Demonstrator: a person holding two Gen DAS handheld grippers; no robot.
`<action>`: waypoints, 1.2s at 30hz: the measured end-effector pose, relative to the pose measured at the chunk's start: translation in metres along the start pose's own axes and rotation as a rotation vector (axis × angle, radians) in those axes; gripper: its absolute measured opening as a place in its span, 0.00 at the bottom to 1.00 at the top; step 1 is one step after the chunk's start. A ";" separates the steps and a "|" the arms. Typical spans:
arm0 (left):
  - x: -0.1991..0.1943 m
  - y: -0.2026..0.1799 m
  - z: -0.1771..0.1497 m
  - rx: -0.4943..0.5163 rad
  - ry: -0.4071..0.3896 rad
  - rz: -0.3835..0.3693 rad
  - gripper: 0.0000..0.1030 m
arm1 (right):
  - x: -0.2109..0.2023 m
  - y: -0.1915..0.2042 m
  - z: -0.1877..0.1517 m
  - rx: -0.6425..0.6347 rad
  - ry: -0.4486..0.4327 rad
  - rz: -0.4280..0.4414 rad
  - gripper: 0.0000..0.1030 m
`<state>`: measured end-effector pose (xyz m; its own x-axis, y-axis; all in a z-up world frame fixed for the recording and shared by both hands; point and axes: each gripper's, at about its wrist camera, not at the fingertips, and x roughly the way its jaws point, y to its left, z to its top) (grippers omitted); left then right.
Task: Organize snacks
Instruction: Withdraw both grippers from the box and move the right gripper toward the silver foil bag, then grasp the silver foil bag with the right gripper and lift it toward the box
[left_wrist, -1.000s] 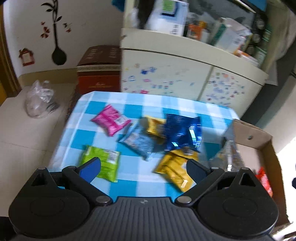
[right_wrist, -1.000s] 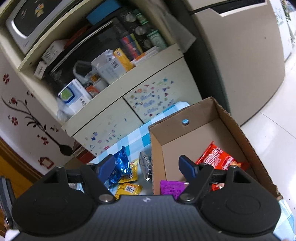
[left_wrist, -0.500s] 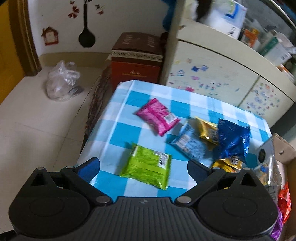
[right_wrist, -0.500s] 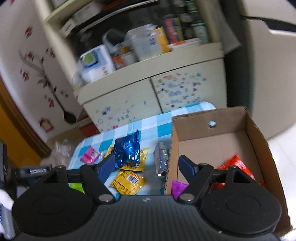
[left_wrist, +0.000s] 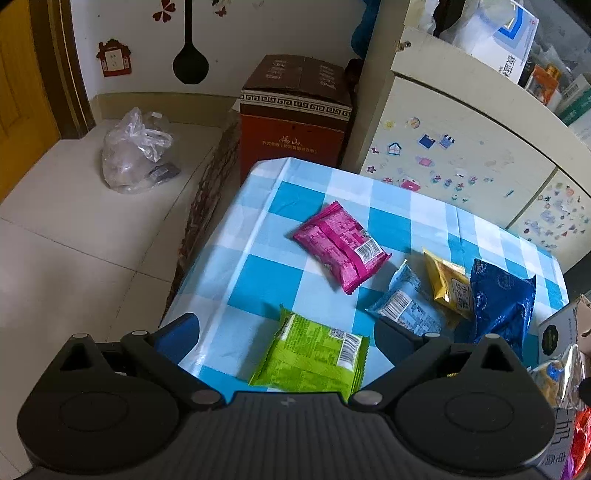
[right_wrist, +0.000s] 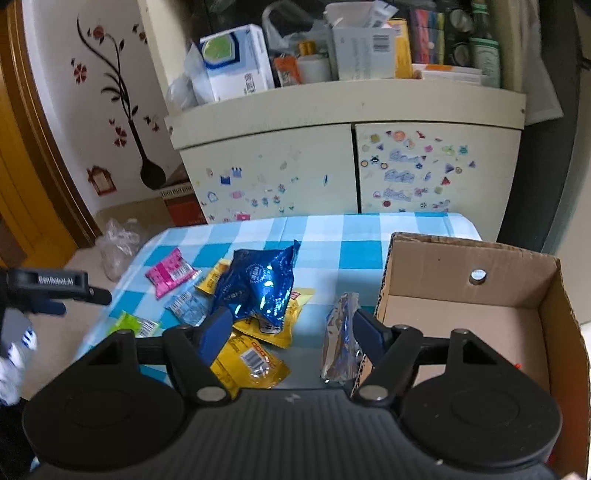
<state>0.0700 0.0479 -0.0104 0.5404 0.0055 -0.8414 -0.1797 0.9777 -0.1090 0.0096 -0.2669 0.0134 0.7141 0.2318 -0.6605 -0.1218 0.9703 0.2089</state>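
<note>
- My left tool (left_wrist: 284, 332) hung over the near left part of the blue-and-white checked surface (left_wrist: 258, 266), its jaws wide apart and gripping nothing.
- The flat lime-green foil snack packet (left_wrist: 314, 354) lay right between and just below those jaws, its long axis running roughly across the gap from one finger to the other, barcode end toward the right.
- My right tool (right_wrist: 291, 325) hovered beside the open brown cardboard box (right_wrist: 480, 295), its jaws closing with nothing pressed between them; a yellow foil packet (right_wrist: 255, 360) and a silver foil packet (right_wrist: 340, 343) lay below it.
- The crinkled dark-blue foil bag (right_wrist: 258, 284) sat on the pile ahead of it, and the pink packet (left_wrist: 340, 243) lay farther back.
- I judged the left tool nearer the green packet, which lay well apart from the box; a wrist roll would probably be needed to pinch across its short side.
</note>
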 end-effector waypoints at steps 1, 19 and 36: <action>0.002 -0.001 0.000 -0.004 0.007 -0.004 1.00 | 0.002 0.001 0.000 -0.008 0.003 -0.007 0.71; 0.011 -0.004 -0.005 -0.041 0.065 -0.017 1.00 | 0.022 0.020 -0.001 -0.021 0.094 0.174 0.72; 0.024 -0.008 -0.013 -0.005 0.114 -0.025 1.00 | 0.048 0.031 -0.007 -0.054 0.175 -0.037 0.74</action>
<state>0.0738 0.0370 -0.0362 0.4475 -0.0429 -0.8933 -0.1718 0.9761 -0.1330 0.0352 -0.2253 -0.0171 0.5882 0.2001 -0.7836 -0.1385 0.9795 0.1462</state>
